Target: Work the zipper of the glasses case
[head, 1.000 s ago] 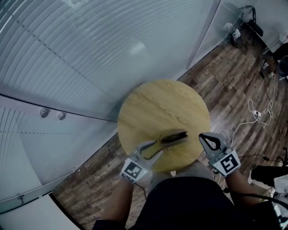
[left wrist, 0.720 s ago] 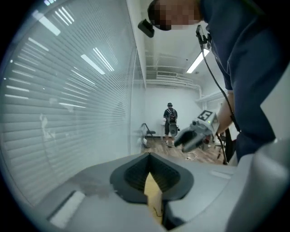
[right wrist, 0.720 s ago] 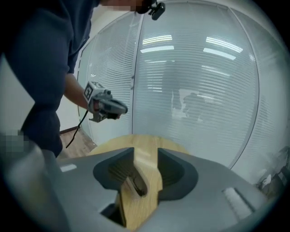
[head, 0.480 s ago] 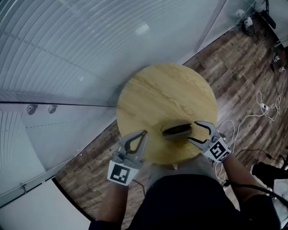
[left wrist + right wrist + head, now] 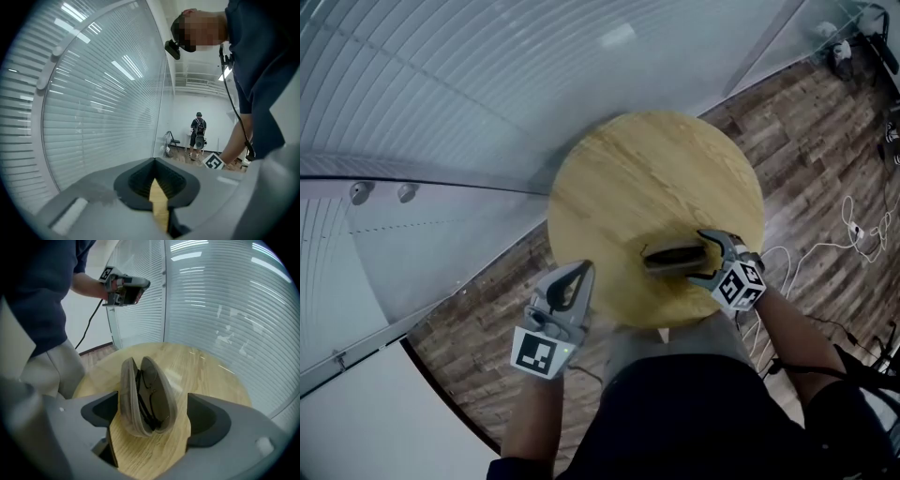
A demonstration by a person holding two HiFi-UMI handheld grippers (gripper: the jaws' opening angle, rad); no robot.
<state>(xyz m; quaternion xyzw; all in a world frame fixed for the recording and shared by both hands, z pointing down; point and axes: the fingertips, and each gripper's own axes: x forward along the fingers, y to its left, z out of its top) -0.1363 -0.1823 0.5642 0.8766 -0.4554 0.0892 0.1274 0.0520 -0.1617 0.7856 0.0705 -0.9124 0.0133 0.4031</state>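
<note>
A grey-brown glasses case [image 5: 672, 255] lies on the round wooden table [image 5: 647, 178], near its front edge. In the right gripper view the case [image 5: 147, 397] stands partly unzipped, and dark-framed glasses [image 5: 144, 386] show inside. My right gripper [image 5: 698, 256] is at the case's right end. Its jaws are opening, and the case's end sits between them [image 5: 152, 417] with the pads clear of it. My left gripper [image 5: 578, 277] is off the table's left edge, shut on nothing [image 5: 155, 164] and pointing away from the case.
A curved glass wall with blinds [image 5: 487, 84] runs behind the table. The floor is wood planks [image 5: 806, 122], with white cables [image 5: 853, 230] on it at the right. In the left gripper view a person [image 5: 198, 133] stands far off beside a folding chair [image 5: 169, 143].
The left gripper left the case, drew back off the table's left edge and shut. The right gripper moved in to the case's right end and its jaws spread around it.
</note>
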